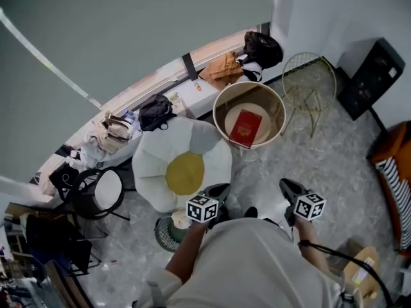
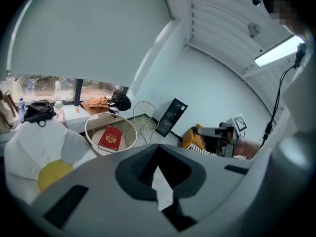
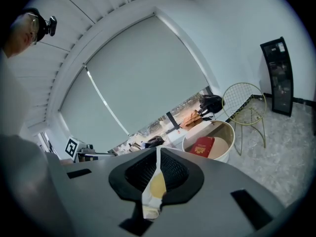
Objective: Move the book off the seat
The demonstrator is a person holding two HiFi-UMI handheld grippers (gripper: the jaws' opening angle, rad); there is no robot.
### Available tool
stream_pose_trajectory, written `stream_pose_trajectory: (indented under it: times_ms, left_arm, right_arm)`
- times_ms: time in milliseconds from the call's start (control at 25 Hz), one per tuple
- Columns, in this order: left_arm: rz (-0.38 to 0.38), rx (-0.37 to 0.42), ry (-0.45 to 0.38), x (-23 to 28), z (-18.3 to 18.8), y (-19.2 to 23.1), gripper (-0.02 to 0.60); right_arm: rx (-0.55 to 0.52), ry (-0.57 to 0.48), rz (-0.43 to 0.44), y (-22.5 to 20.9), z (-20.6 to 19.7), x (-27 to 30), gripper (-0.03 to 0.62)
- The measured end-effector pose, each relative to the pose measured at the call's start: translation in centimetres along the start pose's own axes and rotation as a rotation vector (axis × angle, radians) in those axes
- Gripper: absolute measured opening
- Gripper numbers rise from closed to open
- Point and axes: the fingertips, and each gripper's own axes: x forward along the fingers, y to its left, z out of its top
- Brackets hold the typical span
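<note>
A red book (image 1: 246, 127) lies flat on the beige seat of a round tub chair (image 1: 226, 100) near the window ledge. It also shows in the left gripper view as the book (image 2: 110, 138) and in the right gripper view as the book (image 3: 202, 146). My left gripper (image 1: 217, 190) and right gripper (image 1: 287, 186) hover close to my body, well short of the chair. The left gripper (image 2: 159, 154) is shut with nothing in it. The right gripper (image 3: 158, 152) is also shut and holds nothing.
A white flower-shaped cushion with a yellow centre (image 1: 183, 165) sits left of the tub chair. A gold wire chair (image 1: 309, 82) and a black panel (image 1: 372, 76) stand to the right. Bags (image 1: 156, 111) line the ledge. A small round stool (image 1: 106, 190) stands at the left.
</note>
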Motion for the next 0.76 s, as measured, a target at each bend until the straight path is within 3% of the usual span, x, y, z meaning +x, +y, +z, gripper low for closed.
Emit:
stream_pose_trajectory:
  times_ms: [760]
  left_arm:
    - [-0.050,-0.019,-0.034,-1.5,2.8,3.1,0.002]
  right_arm:
    - [0.044,-0.081,-0.061,0.0,1.4,1.1,0.051]
